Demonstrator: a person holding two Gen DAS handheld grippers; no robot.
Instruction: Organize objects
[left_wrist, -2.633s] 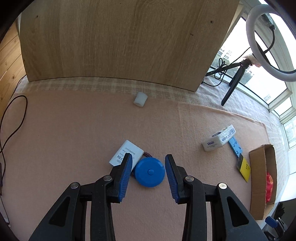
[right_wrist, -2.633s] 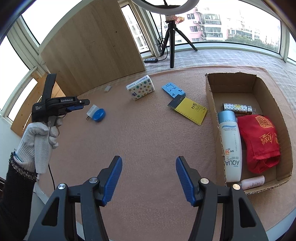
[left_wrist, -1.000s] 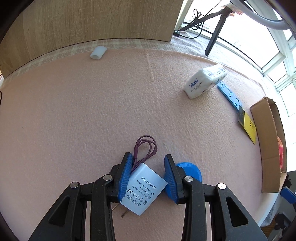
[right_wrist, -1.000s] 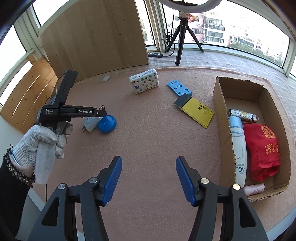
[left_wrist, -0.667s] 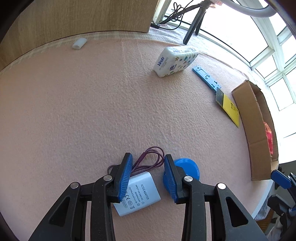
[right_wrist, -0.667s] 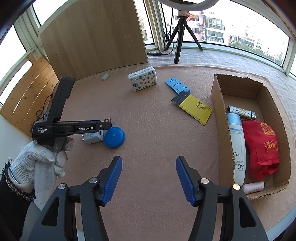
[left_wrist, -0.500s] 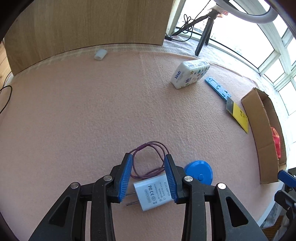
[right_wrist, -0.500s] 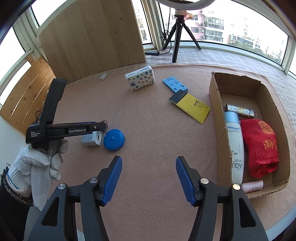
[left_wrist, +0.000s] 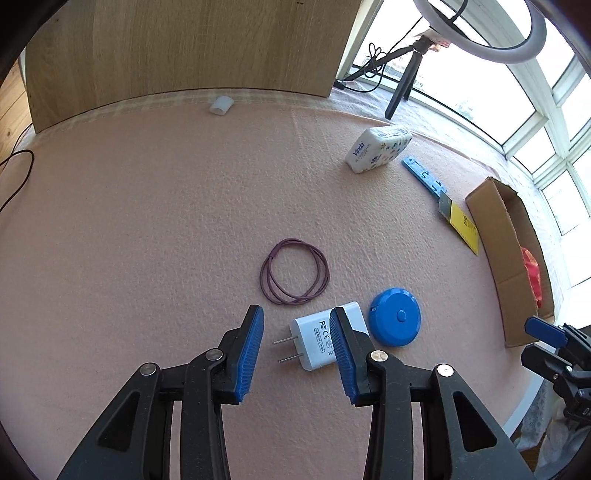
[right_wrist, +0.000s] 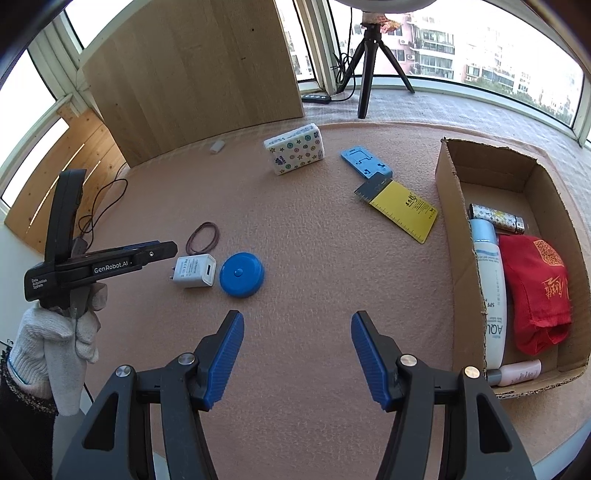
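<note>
My left gripper (left_wrist: 297, 350) hangs open just above the pink mat, held by a gloved hand (right_wrist: 55, 343). A white AC adapter (left_wrist: 317, 339) lies flat under it, its prongs in the gap and its body partly behind the right-hand finger; the pads do not press on it. A blue round tape measure (left_wrist: 395, 321) touches the adapter's far side. A purple cable loop (left_wrist: 295, 273) lies a little beyond. My right gripper (right_wrist: 297, 362) stands open over bare mat with nothing in it. From there the left gripper (right_wrist: 162, 254) shows side-on beside the adapter (right_wrist: 194, 271).
A cardboard box (right_wrist: 448, 206) at the right holds a sunscreen bottle (right_wrist: 489, 280), a red pouch (right_wrist: 535, 288) and small tubes. A tissue pack (right_wrist: 295, 147), a blue stand (right_wrist: 365, 162) and a yellow notebook (right_wrist: 402, 210) lie mid-mat. A wooden panel (right_wrist: 192, 66) stands behind.
The adapter was between the left jaws and got turned and shifted next to the tape measure; the left gripper has since drawn back and up, baring the cable loop. The right gripper kept still.
</note>
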